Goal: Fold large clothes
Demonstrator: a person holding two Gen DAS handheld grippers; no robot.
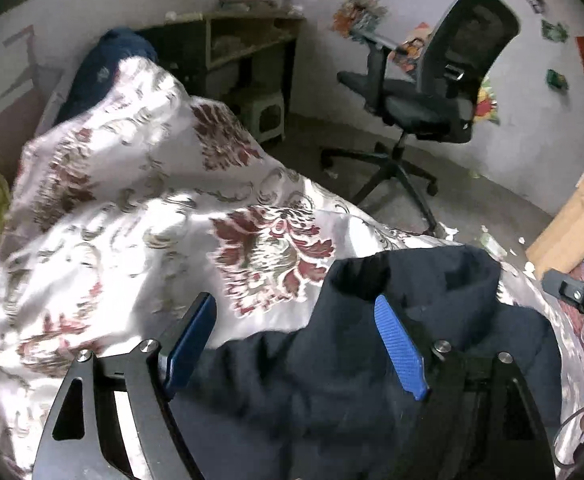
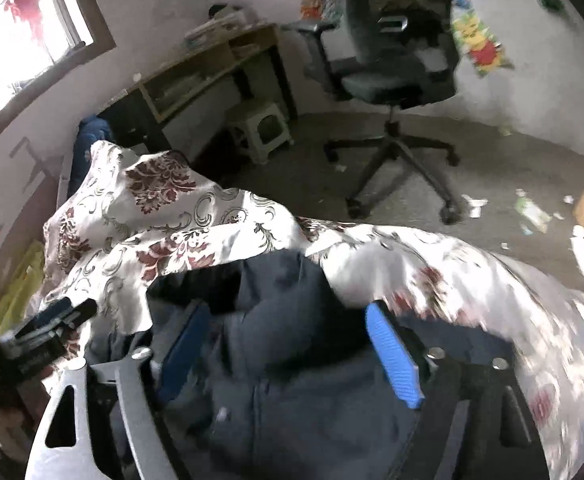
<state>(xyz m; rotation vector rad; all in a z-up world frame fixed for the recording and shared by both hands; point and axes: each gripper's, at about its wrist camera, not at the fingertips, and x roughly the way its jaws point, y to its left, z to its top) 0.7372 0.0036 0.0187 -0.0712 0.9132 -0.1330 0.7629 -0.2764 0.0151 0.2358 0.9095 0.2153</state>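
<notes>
A dark navy padded garment lies on a bed covered by a white sheet with red floral print. My left gripper is open, its blue fingers spread over the garment's left part, collar end just ahead. In the right wrist view the same garment fills the foreground, partly under a fold of the floral sheet. My right gripper is open above it, with blue fingers apart. The left gripper also shows at this view's left edge.
A black office chair stands on the grey floor beyond the bed. A wooden desk with shelves and a small plastic stool are against the wall. A cardboard panel leans at right. Paper scraps litter the floor.
</notes>
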